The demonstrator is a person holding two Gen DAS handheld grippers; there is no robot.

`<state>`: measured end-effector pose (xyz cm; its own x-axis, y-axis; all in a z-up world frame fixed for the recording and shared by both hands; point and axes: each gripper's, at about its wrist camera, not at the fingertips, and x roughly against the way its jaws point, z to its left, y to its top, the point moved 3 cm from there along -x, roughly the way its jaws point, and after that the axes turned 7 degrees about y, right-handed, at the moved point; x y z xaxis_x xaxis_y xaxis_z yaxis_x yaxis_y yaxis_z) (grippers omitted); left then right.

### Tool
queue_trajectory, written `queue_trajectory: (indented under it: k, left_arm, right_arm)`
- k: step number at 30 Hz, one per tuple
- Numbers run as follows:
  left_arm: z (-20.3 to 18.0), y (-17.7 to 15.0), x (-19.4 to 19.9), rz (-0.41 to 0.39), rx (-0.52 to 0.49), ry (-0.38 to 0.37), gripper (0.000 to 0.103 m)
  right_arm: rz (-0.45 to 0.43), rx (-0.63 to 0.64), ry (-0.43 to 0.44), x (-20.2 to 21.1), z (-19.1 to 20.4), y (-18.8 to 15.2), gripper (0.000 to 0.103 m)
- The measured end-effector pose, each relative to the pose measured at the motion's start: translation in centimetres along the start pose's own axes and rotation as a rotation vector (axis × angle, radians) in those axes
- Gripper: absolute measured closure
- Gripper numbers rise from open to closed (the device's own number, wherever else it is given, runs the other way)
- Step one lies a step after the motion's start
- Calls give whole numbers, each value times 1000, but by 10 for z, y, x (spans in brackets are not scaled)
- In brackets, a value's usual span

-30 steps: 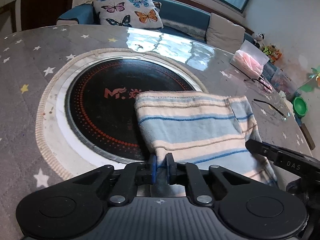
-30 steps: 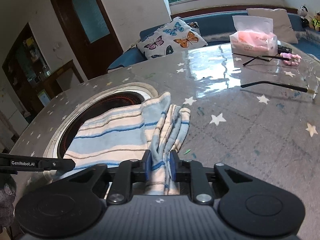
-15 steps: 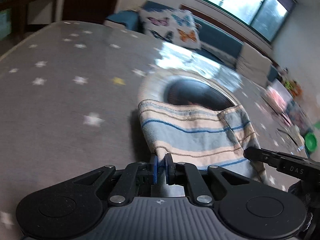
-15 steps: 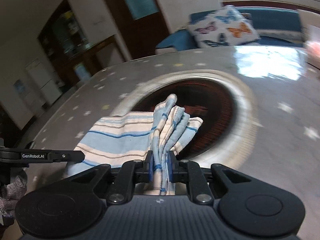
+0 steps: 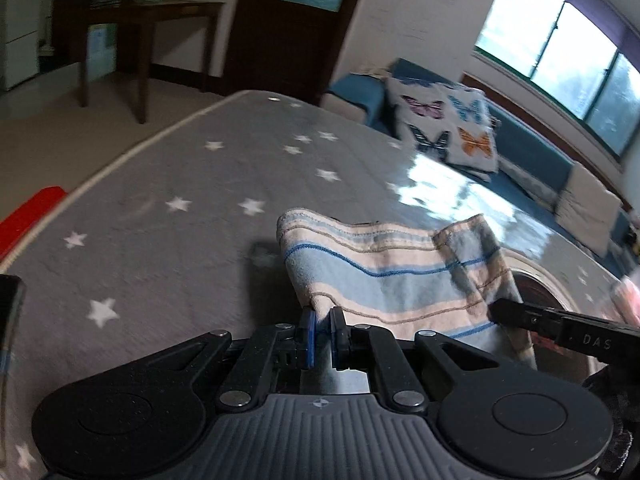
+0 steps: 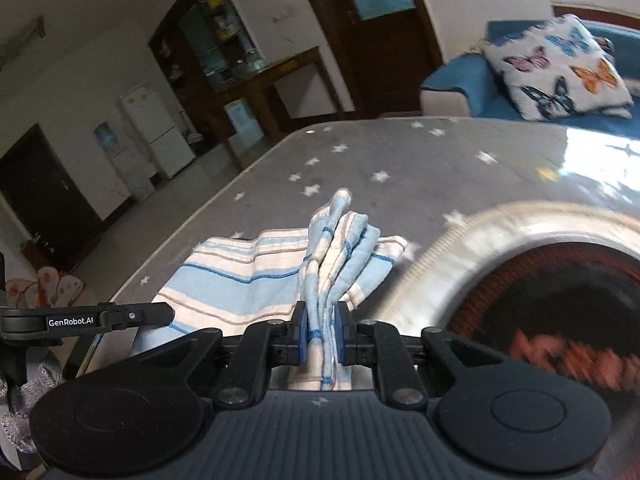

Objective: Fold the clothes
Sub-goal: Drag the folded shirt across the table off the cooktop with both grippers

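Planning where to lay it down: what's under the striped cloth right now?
The cloth, pinched by the left gripper and right gripper, hangs over the grey starred tablecloth. The round cooktop lies beside it. Whatever lies directly beneath is covered.

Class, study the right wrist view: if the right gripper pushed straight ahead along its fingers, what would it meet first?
The right gripper already clamps the bunched striped cloth; beyond that, probably the grey star-patterned table cover, though depth is unclear.
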<state>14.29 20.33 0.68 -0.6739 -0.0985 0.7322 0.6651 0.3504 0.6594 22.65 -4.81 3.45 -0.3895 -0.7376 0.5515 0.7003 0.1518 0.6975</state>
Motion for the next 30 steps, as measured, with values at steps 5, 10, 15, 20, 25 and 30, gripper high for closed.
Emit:
queue_trajectory:
  k: [5, 10, 15, 20, 25, 30]
  left_arm:
    - [15, 2, -22, 43, 16, 50, 90]
    - [25, 12, -17, 1, 3, 83, 86]
    - [22, 26, -23, -30, -6, 69, 86]
    - [10, 35, -45, -26, -28, 45, 87]
    - [11, 36, -68, 17, -26, 73, 88]
    - [-10, 43, -60, -13, -59, -2, 89]
  right_arm:
    - [62, -14, -35, -48, -11, 8, 88]
    - [31, 59, -108, -45, -5, 13, 83]
    - [-20, 125, -93, -41, 9, 31, 81]
    - [7, 142, -60, -68, 17, 37, 81]
    - [52, 94, -76, -91, -4, 30, 94]
    - [29, 122, -67, -81, 2, 36, 93]
